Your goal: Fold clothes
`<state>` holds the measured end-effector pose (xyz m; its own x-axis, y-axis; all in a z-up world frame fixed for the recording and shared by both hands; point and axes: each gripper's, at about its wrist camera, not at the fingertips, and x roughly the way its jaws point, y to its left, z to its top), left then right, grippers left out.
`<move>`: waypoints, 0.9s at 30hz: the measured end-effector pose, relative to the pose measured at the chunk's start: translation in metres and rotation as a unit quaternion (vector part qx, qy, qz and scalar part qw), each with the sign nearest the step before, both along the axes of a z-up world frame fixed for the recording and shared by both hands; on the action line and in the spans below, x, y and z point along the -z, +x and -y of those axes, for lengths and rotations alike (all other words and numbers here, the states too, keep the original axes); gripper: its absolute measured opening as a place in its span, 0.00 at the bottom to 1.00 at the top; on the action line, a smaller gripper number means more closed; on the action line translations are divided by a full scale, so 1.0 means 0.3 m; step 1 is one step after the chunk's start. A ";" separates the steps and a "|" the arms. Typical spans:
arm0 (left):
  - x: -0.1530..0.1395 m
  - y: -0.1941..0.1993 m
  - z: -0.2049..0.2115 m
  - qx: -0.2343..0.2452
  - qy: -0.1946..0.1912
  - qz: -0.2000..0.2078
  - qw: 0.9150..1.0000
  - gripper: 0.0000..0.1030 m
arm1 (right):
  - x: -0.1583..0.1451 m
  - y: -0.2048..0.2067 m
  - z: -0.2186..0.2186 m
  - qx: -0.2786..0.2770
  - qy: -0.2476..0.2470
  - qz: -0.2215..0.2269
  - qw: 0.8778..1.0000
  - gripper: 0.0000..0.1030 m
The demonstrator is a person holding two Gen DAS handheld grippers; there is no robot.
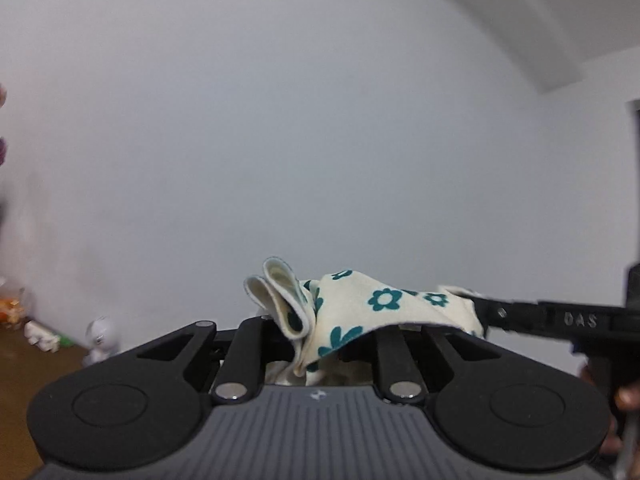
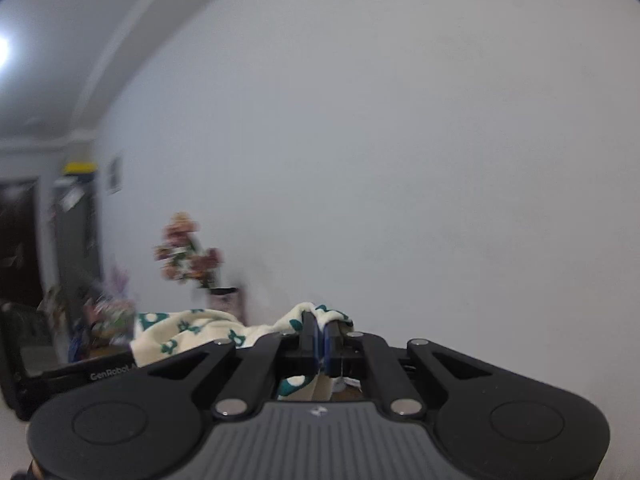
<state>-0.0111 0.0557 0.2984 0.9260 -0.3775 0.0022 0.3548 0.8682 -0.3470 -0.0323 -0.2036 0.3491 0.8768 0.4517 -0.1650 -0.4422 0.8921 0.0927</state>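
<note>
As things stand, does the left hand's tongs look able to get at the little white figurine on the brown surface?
Probably not: the left tongs are draped in the cream cloth with teal flowers, and the white figurine sits lower, off to the side.

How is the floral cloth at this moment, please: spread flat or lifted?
Lifted: the floral cloth hangs bunched between the left gripper and the right gripper.

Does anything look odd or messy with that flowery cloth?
Nothing damaged. The cream cloth with teal flowers hangs bunched between both claws, its hem curled into loops at the left claw; the right claw pinches another edge.
</note>
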 end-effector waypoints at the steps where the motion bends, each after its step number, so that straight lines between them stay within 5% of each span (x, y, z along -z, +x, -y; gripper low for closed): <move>1: 0.025 0.084 0.021 -0.009 0.010 -0.029 0.999 0.16 | 0.035 0.098 0.005 0.016 0.009 -0.020 1.000 0.02; 2: 0.064 0.177 0.043 -0.015 0.024 -0.064 0.998 0.20 | 0.082 0.214 0.014 0.035 0.024 -0.045 0.998 0.02; 5: 0.230 0.363 0.081 -0.028 0.081 -0.156 0.984 0.55 | 0.292 0.580 0.018 0.107 0.005 -0.118 0.987 0.06; 7: 0.375 0.423 0.085 -0.035 0.129 -0.206 0.969 0.55 | 0.481 0.773 0.019 0.155 -0.044 -0.203 0.966 0.18; 9: 0.520 0.483 0.090 -0.042 0.177 -0.255 0.950 0.55 | 0.644 0.843 0.022 0.158 -0.069 -0.277 0.945 0.18; 12: 0.658 0.425 0.067 -0.008 0.183 -0.301 0.936 0.55 | 0.767 0.741 0.010 0.108 -0.113 -0.284 0.946 0.28; 16: 0.708 0.191 0.117 0.062 0.204 -0.281 0.936 0.62 | 0.843 0.387 -0.067 -0.004 -0.162 -0.242 0.957 0.48; 18: 0.738 0.120 0.156 0.083 0.215 -0.284 0.931 0.67 | 0.916 0.244 -0.073 -0.055 -0.160 -0.240 0.956 0.48; 20: 0.767 0.085 0.199 0.094 0.232 -0.293 0.923 0.58 | 0.989 0.182 -0.084 -0.052 -0.154 -0.250 0.955 0.31; 23: 0.807 0.054 0.249 0.088 0.266 -0.294 0.914 0.59 | 1.074 0.126 -0.066 -0.018 -0.121 -0.262 0.957 0.29; 27: 0.842 0.030 0.281 0.103 0.251 -0.314 0.910 0.58 | 1.131 0.086 -0.021 0.001 -0.088 -0.255 0.963 0.07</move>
